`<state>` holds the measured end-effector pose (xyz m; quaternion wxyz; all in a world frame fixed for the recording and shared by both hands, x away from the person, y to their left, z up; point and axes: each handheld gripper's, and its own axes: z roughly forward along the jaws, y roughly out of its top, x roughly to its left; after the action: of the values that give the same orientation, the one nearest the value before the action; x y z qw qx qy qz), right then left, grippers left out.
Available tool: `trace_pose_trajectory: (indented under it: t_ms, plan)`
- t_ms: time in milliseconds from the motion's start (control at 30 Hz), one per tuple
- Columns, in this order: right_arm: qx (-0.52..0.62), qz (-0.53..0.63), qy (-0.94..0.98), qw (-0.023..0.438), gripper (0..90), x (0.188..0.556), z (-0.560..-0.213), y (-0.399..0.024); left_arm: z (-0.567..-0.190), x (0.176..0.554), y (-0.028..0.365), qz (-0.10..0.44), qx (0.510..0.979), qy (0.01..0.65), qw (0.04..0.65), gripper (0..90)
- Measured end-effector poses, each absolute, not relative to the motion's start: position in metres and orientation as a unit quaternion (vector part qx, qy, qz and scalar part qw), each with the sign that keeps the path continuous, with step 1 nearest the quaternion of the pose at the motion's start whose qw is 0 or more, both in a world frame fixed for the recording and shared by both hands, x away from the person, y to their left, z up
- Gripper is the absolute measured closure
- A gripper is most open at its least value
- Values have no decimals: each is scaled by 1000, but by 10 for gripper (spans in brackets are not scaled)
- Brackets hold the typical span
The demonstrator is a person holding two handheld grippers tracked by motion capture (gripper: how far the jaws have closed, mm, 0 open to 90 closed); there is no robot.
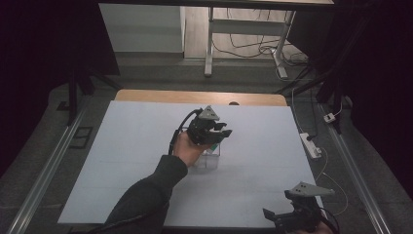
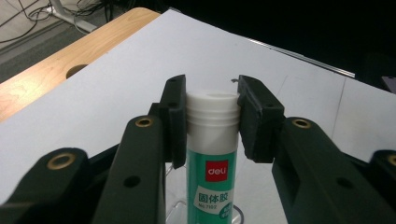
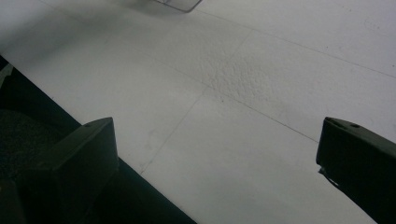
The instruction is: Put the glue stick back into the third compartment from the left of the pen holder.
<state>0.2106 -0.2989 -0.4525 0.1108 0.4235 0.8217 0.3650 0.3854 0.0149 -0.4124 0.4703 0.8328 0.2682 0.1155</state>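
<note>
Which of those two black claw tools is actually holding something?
The left gripper, over the middle of the table: its pads clamp the white cap of a green glue stick. The right gripper, at the table's near edge, stands wide open with nothing between its jaws.

Your bench (image 1: pixel 146 161) wears a white sheet over a wooden top that peeks out at the upper edge. Beyond it, a white desk frame (image 1: pixel 209 44) stands on grey floor (image 1: pixel 160 73) amid loose cables (image 1: pixel 253 46); a power strip (image 1: pixel 310 145) lies right, and darkness fills both upper corners.

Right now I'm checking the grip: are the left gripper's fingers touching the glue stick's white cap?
Touching. The left gripper view shows both fingers pressed flush against the sides of the glue stick cap, with no gap.
</note>
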Motion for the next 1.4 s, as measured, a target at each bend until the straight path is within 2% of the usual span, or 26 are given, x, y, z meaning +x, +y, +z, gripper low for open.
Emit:
trace_pose_trajectory:
  t_ms: [433,867,1400]
  plan:
    - [423,365,822,110,0,211,-453,-299,-428,387,10,123,844,255,455,645]
    - [423,365,822,109,0,211,-453,-299,-432,385,15,120,846,276,439,623]
    - [423,364,823,111,0,211,-453,-299,-426,378,20,112,846,272,445,432]
